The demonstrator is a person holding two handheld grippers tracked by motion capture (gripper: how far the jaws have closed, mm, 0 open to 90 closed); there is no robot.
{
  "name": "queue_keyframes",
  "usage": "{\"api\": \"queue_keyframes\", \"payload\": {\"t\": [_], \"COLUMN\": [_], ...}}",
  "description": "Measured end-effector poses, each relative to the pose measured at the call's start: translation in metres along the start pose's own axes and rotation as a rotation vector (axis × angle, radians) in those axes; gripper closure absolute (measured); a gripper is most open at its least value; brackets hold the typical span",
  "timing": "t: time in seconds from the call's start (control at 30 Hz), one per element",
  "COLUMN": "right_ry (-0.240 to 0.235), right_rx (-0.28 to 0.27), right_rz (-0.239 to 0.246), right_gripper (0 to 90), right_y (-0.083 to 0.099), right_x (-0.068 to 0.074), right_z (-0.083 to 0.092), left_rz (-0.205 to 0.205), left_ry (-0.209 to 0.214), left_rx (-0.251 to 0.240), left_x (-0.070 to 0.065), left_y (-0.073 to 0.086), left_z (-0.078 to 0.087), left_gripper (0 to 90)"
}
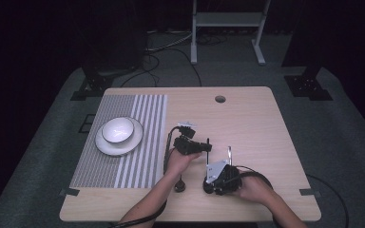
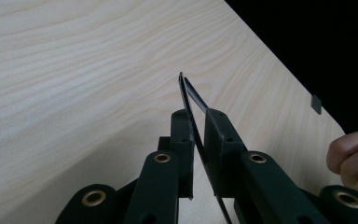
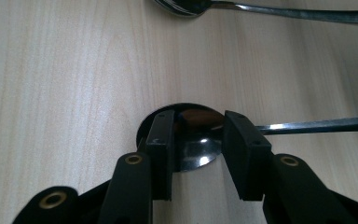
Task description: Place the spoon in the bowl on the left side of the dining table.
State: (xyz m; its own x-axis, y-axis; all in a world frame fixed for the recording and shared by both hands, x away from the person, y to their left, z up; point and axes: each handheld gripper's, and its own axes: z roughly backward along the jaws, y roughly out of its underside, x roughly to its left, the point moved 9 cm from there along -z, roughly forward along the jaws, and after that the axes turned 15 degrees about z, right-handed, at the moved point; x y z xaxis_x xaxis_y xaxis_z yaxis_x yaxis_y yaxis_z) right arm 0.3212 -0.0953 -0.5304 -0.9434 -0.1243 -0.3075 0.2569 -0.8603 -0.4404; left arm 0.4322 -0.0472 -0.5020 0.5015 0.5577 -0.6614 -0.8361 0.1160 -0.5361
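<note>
Two claws, lower centre. Left claw (image 2: 196,114) pinching thin dark utensil (image 2: 186,93); right claw (image 3: 198,126) slightly spread astride spoon (image 3: 200,151) on table (image 3: 74,70). Likely laying cutlery; next, lift straight clear.

Both forearms are showing bare, no sleeves. The left gripper (image 1: 208,145) and right gripper (image 1: 228,154) are showing matte black jaws with brass-ringed rivets. A black cable is trailing from each, a grey three-cornered plate topping the right one.

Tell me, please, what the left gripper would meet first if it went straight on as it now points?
Probably nothing: the left gripper, shut on a thin dark utensil, points across bare tabletop, and the way looks free as far as its view shows, though depth is unclear.
</note>
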Motion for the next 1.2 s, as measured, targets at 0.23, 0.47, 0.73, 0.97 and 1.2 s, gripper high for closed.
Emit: {"api": "queue_keyframes", "payload": {"t": [0.23, 0.47, 0.73, 0.97, 1.2], "right_ry": [0.013, 0.038, 0.048, 0.056, 0.074], "right_rx": [0.005, -0.072, -0.117, -0.153, -0.183], "right_rz": [-0.038, -0.125, -0.232, -0.295, -0.355], "right_gripper": [54.6, 51.6, 48.8, 47.1, 45.5], "right_y": [0.005, 0.011, 0.025, 0.037, 0.045], "right_x": [-0.002, -0.004, -0.009, -0.01, -0.013], "right_z": [0.001, 0.009, 0.024, 0.03, 0.039], "left_rz": [0.017, -0.058, -0.125, -0.162, -0.182], "left_ry": [0.092, 0.11, 0.082, 0.063, 0.061], "left_rx": [-0.022, -0.039, -0.073, -0.09, -0.107], "left_x": [-0.017, -0.039, -0.048, -0.053, -0.057], "left_y": [-0.006, -0.014, -0.024, -0.03, -0.035], "left_z": [0.006, 0.016, 0.035, 0.048, 0.057], "left_gripper": [88.0, 89.2, 89.2, 89.2, 89.2]}}
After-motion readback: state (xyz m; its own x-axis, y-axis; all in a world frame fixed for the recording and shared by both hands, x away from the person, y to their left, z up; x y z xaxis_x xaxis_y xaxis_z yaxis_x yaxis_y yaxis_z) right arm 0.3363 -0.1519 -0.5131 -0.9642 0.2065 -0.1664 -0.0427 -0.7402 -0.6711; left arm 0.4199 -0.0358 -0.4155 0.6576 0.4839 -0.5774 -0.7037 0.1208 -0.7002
